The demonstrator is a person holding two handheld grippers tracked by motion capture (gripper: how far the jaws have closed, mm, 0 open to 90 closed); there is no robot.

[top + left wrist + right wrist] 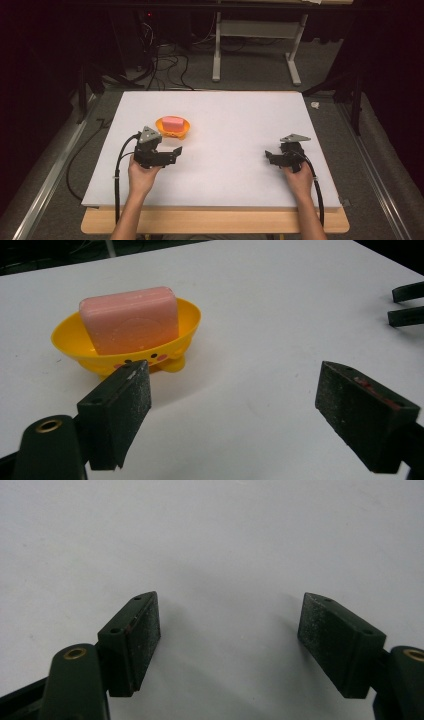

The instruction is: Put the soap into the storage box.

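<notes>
Near the front edge of the white counter (pixel 225 165), two hand-held grippers are held low over the top. The left hand-held gripper (pixel 172 152) is released, with its jaws wide apart and nothing between them. The right hand-held gripper (pixel 270 156) is also released and empty, near the right edge, with only bare counter seen past its jaws. A little farther back, just past the left hand-held gripper and toward the left edge, a yellow soap dish (pixel 187 315) is found, and a pink soap bar (pixel 131 320) is propped up inside it, leaning on the back rim. The step in hand is judged to be a reach for the soap. It would best be done slowly, with the jaws kept wide until the bar sits between them, and the flat sides should be pinched so the light dish is not tipped or pushed away. The bar is seen to be smooth, with rounded corners, and may be slippery. A small face with pink cheeks is painted on the dish.
</notes>
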